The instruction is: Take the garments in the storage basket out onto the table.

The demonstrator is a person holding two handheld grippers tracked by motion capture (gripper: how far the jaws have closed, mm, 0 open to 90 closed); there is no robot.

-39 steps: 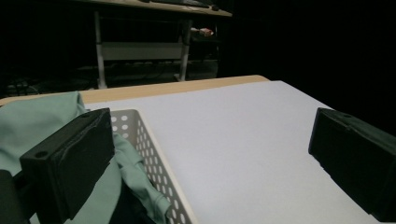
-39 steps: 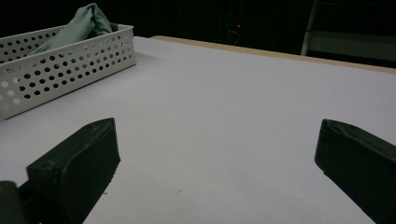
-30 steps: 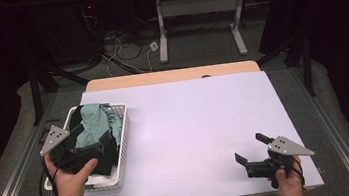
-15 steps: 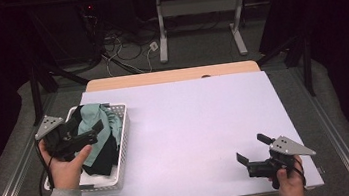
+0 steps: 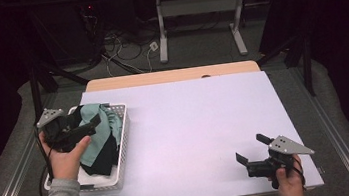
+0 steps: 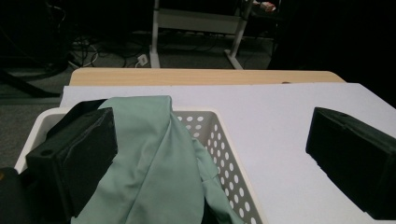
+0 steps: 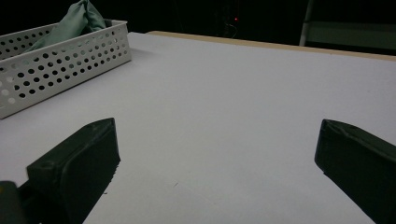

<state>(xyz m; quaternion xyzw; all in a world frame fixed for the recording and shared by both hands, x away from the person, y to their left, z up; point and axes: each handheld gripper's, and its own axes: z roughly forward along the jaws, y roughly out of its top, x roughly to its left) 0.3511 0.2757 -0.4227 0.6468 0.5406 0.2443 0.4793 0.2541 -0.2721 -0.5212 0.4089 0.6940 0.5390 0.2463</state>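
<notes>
A white perforated basket (image 5: pixel 121 134) stands at the table's left edge. In it lie a pale green cloth (image 5: pixel 100 132) and a black cloth (image 5: pixel 106 162). My left gripper (image 5: pixel 90 126) hovers over the basket and points right across the cloths. In the left gripper view its jaws stand wide apart, so the left gripper (image 6: pixel 212 126) is open, with the green cloth (image 6: pixel 154 154) below and the basket wall (image 6: pixel 219 144) beside it. My right gripper (image 5: pixel 250 148) rests low near the front right of the table, open with nothing between its fingers; the right gripper (image 7: pixel 217 135) faces the basket (image 7: pixel 60 56).
The table (image 5: pixel 200 120) has a white top with a wooden strip (image 5: pixel 170 76) along the far edge. Behind it on the dark floor are cables (image 5: pixel 121 49) and a white desk frame (image 5: pixel 198 19). A metal rail (image 5: pixel 337 128) runs along the right side.
My left gripper has moved a little farther over the basket and swung its jaws to the right across the cloths. The right gripper has barely moved.
</notes>
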